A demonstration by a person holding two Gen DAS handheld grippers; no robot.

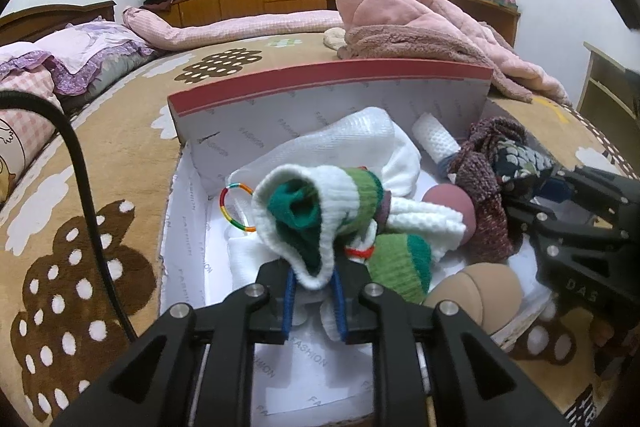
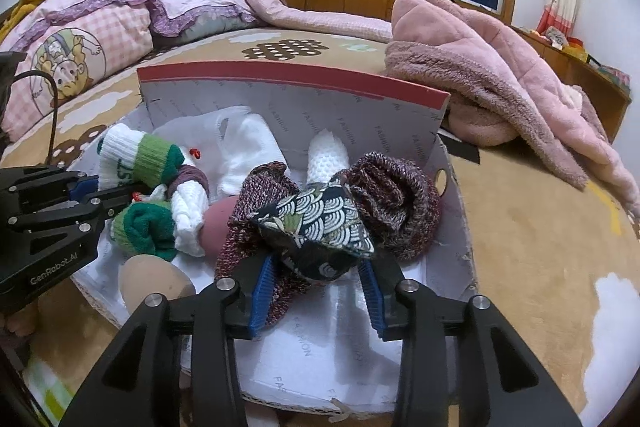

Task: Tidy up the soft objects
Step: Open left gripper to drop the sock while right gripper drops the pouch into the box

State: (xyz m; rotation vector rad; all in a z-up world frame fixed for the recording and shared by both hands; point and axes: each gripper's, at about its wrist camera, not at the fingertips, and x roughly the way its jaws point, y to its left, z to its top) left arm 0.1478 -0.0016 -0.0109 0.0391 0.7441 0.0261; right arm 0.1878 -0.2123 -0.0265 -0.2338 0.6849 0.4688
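Observation:
An open shoe box [image 1: 320, 115] [image 2: 280, 115] lies on the bed and holds the soft items. My left gripper [image 1: 314, 311] [image 2: 116, 199] grips the white cuff of a white and green sock bundle [image 1: 320, 211] [image 2: 140, 155], its blue pads against the fabric. My right gripper [image 2: 318, 295] [image 1: 520, 215] stands open around a dark wave-patterned cloth [image 2: 316, 219] [image 1: 516, 155] wrapped in a maroon knit sock [image 2: 392, 195] [image 1: 484, 219]; a gap shows beside the right pad. White cloths [image 1: 352, 139], a rainbow ring [image 1: 234, 207] and a tan rounded piece [image 1: 476, 291] also lie in the box.
A pink fleece robe [image 1: 420, 27] [image 2: 500, 75] is heaped behind the box on the right. Pillows [image 2: 100, 27] and a rolled pink quilt [image 1: 224, 27] line the far left. A black cable [image 1: 80, 163] crosses the brown patterned blanket [image 2: 540, 227].

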